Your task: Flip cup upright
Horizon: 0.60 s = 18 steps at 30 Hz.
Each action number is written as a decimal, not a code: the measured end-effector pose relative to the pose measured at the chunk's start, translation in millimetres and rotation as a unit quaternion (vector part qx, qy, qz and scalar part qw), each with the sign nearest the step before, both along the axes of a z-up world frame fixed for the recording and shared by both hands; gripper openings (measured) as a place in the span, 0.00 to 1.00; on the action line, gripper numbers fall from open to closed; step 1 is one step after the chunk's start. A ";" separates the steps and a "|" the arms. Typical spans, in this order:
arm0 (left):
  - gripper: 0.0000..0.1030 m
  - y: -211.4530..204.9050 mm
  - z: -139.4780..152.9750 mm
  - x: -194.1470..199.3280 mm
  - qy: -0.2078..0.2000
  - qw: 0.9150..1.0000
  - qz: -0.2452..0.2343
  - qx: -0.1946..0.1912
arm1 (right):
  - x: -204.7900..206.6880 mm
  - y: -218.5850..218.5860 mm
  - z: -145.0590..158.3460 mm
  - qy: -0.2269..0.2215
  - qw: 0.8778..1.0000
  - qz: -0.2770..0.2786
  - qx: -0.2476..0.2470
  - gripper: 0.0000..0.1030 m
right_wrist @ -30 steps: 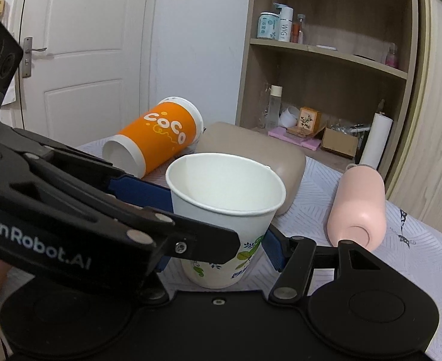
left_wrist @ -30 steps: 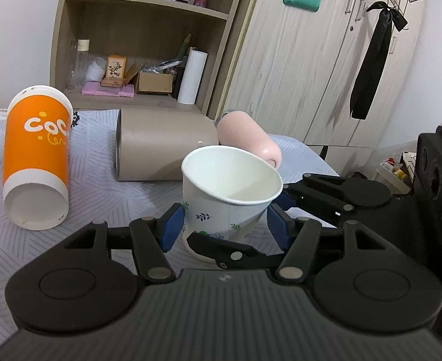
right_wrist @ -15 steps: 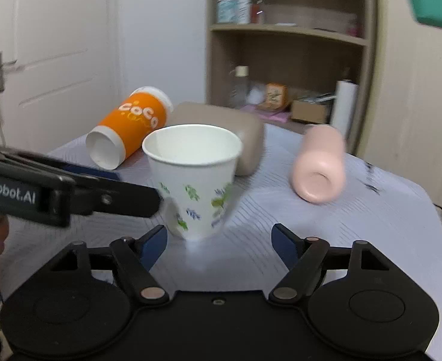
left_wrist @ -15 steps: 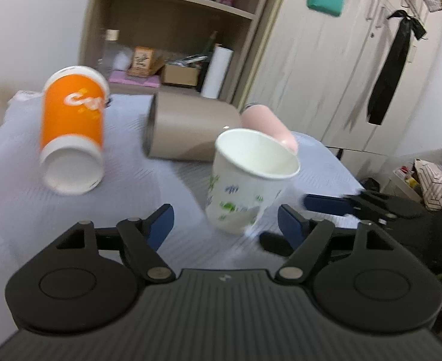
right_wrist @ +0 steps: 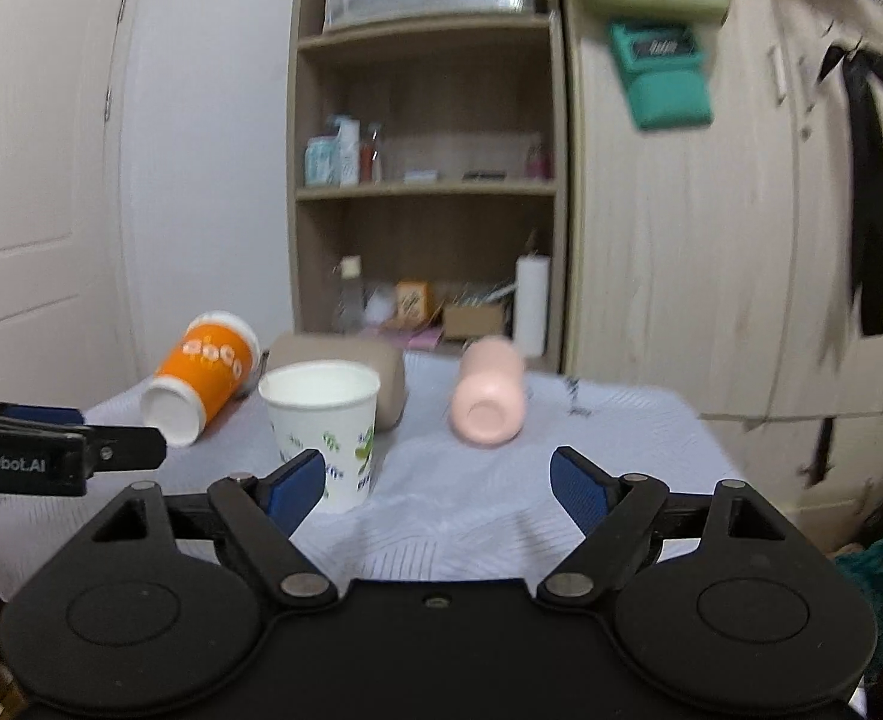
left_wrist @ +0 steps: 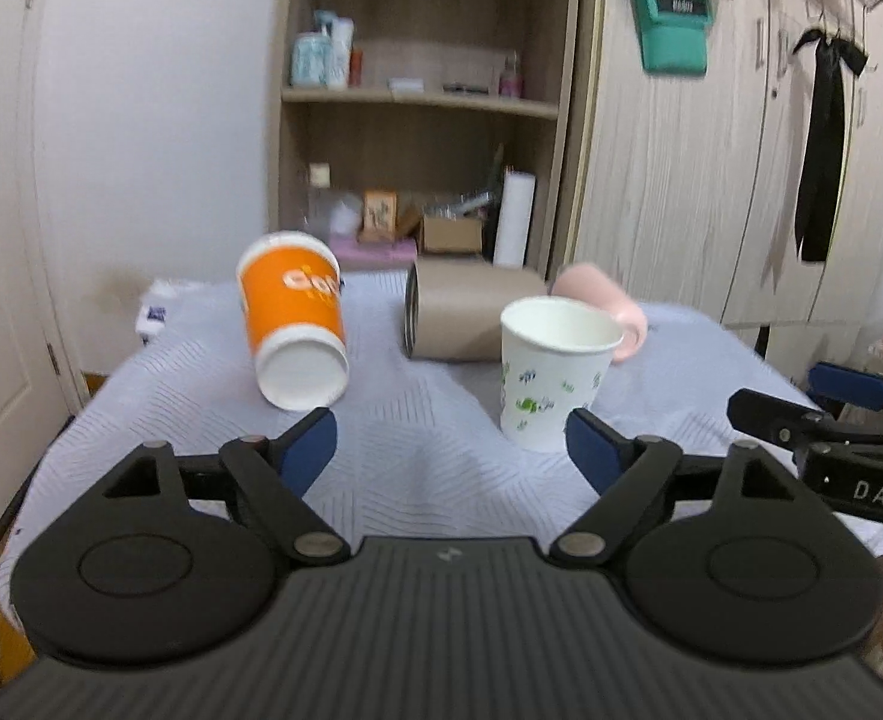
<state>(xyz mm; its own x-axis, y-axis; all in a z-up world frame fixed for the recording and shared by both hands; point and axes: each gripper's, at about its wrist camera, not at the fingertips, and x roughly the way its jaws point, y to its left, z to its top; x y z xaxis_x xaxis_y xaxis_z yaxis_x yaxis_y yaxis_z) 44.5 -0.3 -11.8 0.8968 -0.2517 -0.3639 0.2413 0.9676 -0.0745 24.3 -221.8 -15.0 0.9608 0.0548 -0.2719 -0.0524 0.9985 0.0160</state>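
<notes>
Standing upright, paper cup (left_wrist: pixel 552 372), beyond open left gripper (left_wrist: pixel 450 450), untouched

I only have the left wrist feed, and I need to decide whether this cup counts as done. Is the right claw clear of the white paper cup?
Observer: Yes. In the right wrist view the right claw is open with nothing between its fingers. The white paper cup stands upright, mouth up, beyond its left finger.
Operator: The pink cup is mostly hidden behind the white one for me. How does it lie?
Observer: The pink cup lies on its side with one round end facing the right camera, apart from the white paper cup. The blur keeps me from telling whether that end is the mouth or the base.
</notes>
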 end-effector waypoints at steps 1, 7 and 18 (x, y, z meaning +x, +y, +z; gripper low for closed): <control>0.84 0.6 1.9 -5.5 -0.009 1.000 0.002 -0.001 | -5.5 1.8 2.9 -0.006 1.000 -0.005 -0.003 0.84; 0.88 7.6 4.5 -32.3 -0.030 0.999 0.006 -0.011 | -35.0 15.3 14.0 -0.032 0.998 -0.037 -0.041 0.85; 1.00 15.2 -1.4 -44.6 -0.043 0.998 0.044 -0.008 | -54.2 21.4 17.2 -0.050 0.995 -0.083 -0.024 1.00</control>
<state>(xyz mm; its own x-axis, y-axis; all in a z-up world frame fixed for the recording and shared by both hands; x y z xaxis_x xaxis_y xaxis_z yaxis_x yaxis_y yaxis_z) -0.2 14.9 -13.2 0.9432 -0.1753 -0.2820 0.1614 0.9842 -0.0722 -29.9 -200.5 2.2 0.9780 -0.1181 -0.1721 0.1146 0.9930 -0.0299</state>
